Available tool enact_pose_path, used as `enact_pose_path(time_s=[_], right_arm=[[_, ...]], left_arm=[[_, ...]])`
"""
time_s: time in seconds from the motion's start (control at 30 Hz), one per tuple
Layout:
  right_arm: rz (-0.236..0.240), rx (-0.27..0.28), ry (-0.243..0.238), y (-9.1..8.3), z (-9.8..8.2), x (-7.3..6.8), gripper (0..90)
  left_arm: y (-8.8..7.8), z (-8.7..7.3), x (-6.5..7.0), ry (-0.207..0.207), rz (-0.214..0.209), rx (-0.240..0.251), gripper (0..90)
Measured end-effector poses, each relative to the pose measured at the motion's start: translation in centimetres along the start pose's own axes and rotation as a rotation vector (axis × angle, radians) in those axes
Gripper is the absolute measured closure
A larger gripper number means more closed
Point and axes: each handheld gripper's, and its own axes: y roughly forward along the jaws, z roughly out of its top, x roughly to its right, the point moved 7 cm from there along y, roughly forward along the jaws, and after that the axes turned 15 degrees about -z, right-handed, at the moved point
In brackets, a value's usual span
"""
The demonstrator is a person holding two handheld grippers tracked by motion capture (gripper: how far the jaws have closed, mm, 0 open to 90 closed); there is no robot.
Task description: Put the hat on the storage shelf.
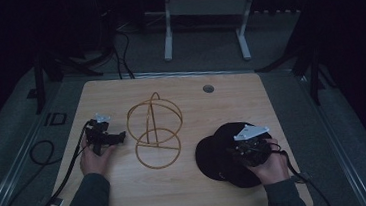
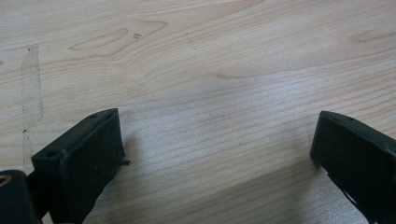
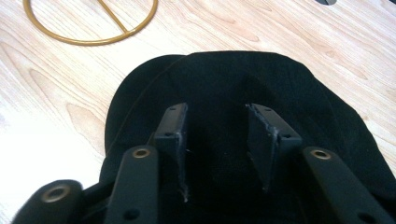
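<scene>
Both half-spread jaws of the right gripper (image 3: pixel 217 149) straddle the black cap (image 3: pixel 280 84); pinching a deep fold would hold best.

**Three cameras, one wooden table**

A fixed high view looks forward and down from the person's side, far enough back to take in the whole table (image 1: pixel 189 193) and the dark floor beyond. The left gripper view rides low on the left gripper (image 1: pixel 104 135), facing almost straight down at bare wood grain between its wide-set jaws, very near the surface. The right gripper view sits on the right gripper (image 1: pixel 249 145), looking along its jaws, close over the black cap (image 3: pixel 224 79). It shares that cap (image 1: pixel 210 156) and the base ring of the gold wire stand (image 3: pixel 88 28) with the high view (image 1: pixel 156 133).
</scene>
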Motion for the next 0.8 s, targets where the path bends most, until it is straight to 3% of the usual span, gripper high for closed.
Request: enact_pose_path(time_s=[0.43, 0.8], right_arm=[[-0.024, -0.038, 0.020, -0.3, -0.7, -1.6, 45.0], [0.006, -0.052, 0.031, -0.2, -0.8, -3.2, 38.0]], left_arm=[[0.0, 0.0, 0.0, 0.001, -0.001, 0.001, 2.2], [0.0, 0.0, 0.0, 0.001, -0.001, 0.001, 2.2]])
